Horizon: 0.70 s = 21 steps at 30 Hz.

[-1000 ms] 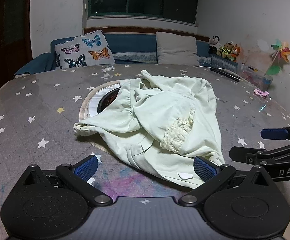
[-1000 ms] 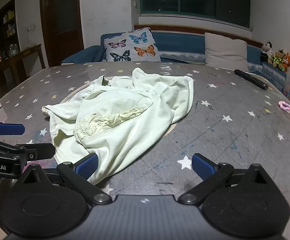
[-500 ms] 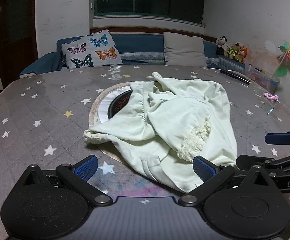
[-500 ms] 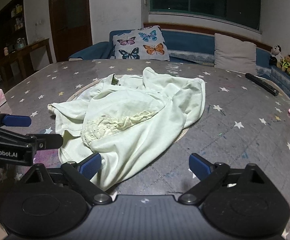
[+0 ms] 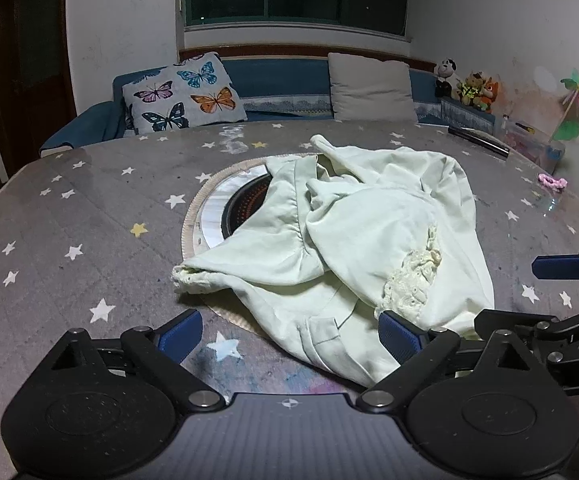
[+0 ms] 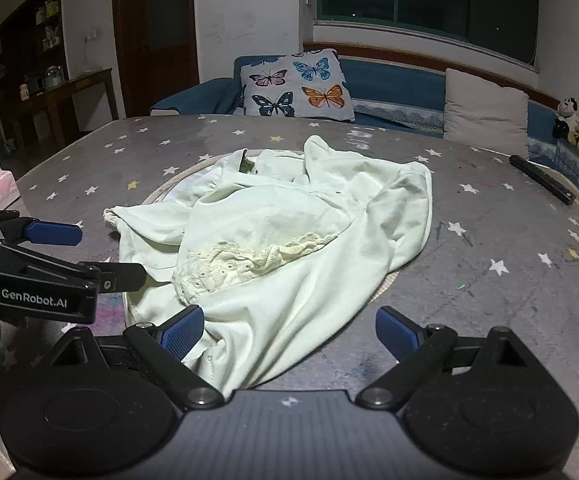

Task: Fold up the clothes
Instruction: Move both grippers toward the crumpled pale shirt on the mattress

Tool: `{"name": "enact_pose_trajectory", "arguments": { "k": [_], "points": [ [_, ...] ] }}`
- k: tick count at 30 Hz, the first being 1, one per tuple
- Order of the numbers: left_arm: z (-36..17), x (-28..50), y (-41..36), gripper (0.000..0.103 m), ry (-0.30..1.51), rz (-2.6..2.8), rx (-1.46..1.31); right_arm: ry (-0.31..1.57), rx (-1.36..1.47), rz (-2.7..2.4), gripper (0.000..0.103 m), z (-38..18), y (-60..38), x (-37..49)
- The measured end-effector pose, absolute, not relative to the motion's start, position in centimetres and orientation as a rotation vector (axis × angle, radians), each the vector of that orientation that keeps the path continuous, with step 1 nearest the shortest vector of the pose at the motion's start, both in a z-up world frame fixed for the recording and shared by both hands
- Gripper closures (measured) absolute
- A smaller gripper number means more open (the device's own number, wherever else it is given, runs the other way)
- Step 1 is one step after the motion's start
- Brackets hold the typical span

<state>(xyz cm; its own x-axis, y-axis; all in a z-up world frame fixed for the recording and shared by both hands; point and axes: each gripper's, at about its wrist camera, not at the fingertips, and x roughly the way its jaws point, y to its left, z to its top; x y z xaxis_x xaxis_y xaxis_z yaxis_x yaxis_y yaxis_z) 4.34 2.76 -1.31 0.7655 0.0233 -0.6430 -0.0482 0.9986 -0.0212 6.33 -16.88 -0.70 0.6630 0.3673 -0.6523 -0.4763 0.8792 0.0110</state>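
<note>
Garment (image 5: pixel 353 248) first: it's a pale green top dumped in a crumpled heap mid-surface (image 5: pixel 69 208), half covering a round inset, so nothing's folded yet and we probably need to spread it flat. Our left gripper (image 5: pixel 291 334) hangs over the near hem with its jaws wide but closing a bit, cloth lying between them, nothing pinched. Our right gripper (image 6: pixel 289 328) sits wide open too, hem between the pads, gripping nothing.

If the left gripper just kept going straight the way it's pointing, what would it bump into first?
Most likely the crumpled pale green garment. The left gripper, jaws closing with nothing gripped, points down at its near hem; depth is hard to judge, so bare table might come first.
</note>
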Motion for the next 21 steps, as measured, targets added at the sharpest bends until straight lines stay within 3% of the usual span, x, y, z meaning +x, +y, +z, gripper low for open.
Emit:
{"name": "enact_pose_trajectory", "arguments": {
  "k": [21],
  "points": [
    [-1.2,2.2,1.6,0.007,0.697,0.017,-0.023,0.722,-0.179,0.473,0.009,-1.5,-17.5,4.8]
  ]
}}
